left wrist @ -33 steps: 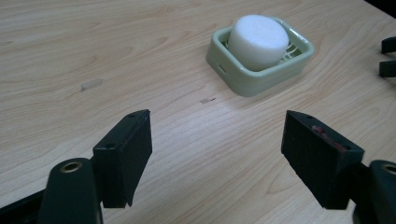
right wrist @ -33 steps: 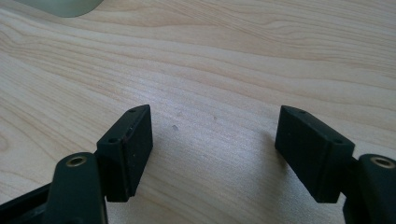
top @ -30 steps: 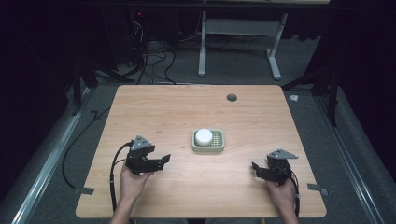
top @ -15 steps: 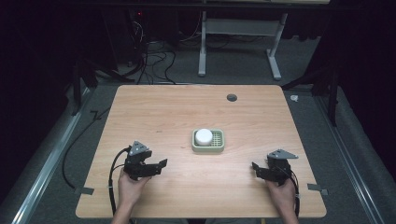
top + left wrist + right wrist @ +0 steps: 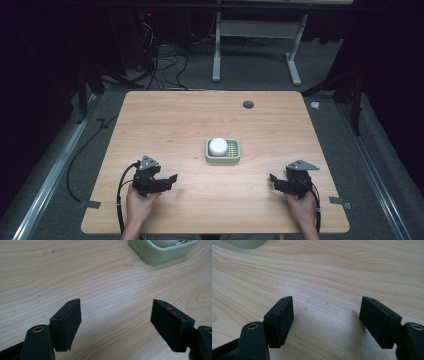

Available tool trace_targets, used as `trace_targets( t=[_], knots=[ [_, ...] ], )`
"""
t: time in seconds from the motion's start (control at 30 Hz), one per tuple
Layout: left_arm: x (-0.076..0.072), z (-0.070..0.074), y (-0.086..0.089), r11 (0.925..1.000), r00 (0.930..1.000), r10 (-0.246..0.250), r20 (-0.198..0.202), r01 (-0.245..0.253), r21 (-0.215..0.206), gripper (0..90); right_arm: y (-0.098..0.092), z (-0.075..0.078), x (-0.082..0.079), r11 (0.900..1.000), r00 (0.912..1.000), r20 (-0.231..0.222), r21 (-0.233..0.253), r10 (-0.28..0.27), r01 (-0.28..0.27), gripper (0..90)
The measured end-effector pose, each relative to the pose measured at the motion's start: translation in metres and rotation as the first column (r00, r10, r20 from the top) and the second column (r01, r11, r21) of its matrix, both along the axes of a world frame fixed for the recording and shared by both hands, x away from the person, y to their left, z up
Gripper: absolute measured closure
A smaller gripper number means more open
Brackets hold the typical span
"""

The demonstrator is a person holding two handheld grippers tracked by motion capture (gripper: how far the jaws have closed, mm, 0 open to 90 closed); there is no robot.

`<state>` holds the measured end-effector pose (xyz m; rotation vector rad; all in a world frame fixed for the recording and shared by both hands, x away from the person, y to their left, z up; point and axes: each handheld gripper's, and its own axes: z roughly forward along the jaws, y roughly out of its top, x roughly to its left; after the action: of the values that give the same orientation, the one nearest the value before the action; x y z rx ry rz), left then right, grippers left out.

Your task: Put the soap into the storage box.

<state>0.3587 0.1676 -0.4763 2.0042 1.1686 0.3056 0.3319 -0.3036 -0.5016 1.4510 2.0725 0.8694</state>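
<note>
I look down on a light wooden table (image 5: 190,120) from above. Near its middle sits a pale green soap dish (image 5: 223,151), and a round white bar of soap (image 5: 218,146) rests in the dish, toward its left end.

My left gripper (image 5: 169,180) rests at the near left part of the table, held in a hand (image 5: 138,206) that comes in from the bottom edge. Its black cable (image 5: 120,195) loops beside the wrist. The jaws stand spread wide with nothing between them, and they point toward the right. In the left gripper view, bare wood lies between the two black pads (image 5: 67,322), and a corner of the green dish (image 5: 160,252) shows at the top right, well apart from the jaws.

My right gripper (image 5: 274,181) rests at the near right part of the table, held in the other hand (image 5: 302,209). Its jaws are also spread wide and empty, pointing left. The right gripper view shows wood grain between the pads (image 5: 280,320).

Both grippers lie well apart from the dish, one on each side. A small dark round hole (image 5: 248,104) sits in the far part of the tabletop.
</note>
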Motion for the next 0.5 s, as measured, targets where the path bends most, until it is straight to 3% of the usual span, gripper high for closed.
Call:
trace_targets(
  t=[0.5],
  knots=[
    [0.002,-0.016,-0.004,0.9979,0.9998,0.018,-0.007,-0.017,0.062,25.2,0.0,0.0,0.0,1.0,1.0,-0.001,0.001,-0.001,0.001,28.3]
  ],
)
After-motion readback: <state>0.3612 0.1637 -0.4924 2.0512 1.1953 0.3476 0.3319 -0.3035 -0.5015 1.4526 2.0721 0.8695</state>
